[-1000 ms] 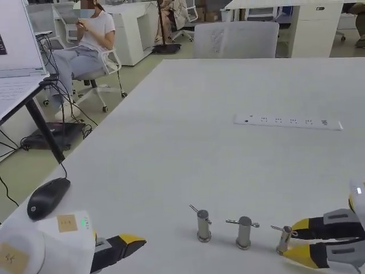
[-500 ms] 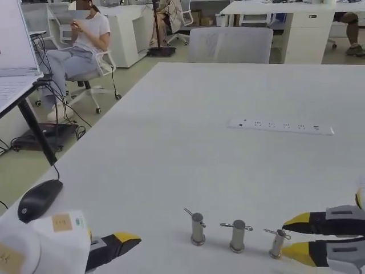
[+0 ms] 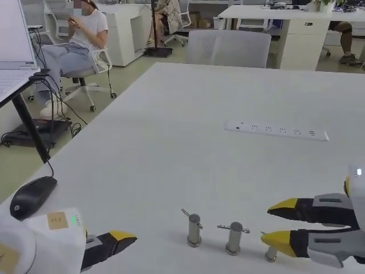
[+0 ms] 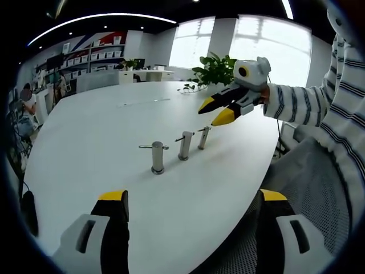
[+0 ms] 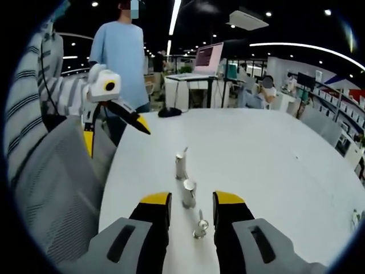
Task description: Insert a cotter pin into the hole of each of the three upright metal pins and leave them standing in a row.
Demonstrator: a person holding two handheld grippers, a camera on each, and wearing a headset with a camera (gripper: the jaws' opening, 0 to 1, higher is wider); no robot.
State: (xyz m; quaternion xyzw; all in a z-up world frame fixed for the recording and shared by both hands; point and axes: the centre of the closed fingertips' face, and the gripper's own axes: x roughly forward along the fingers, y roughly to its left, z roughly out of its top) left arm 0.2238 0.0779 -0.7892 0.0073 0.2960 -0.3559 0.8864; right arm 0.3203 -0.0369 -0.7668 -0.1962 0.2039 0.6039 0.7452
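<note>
Head view: right hand-held gripper (image 3: 267, 224) agape

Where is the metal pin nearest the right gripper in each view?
Head view: rightmost metal pin of the row, bottom right, partly behind the right gripper's lower jaw.
Left gripper view: farthest of the three, just right of centre.
Right gripper view: closest one, low centre, between the open jaws.
Shared landmark: the middle pin right beside it.
</note>
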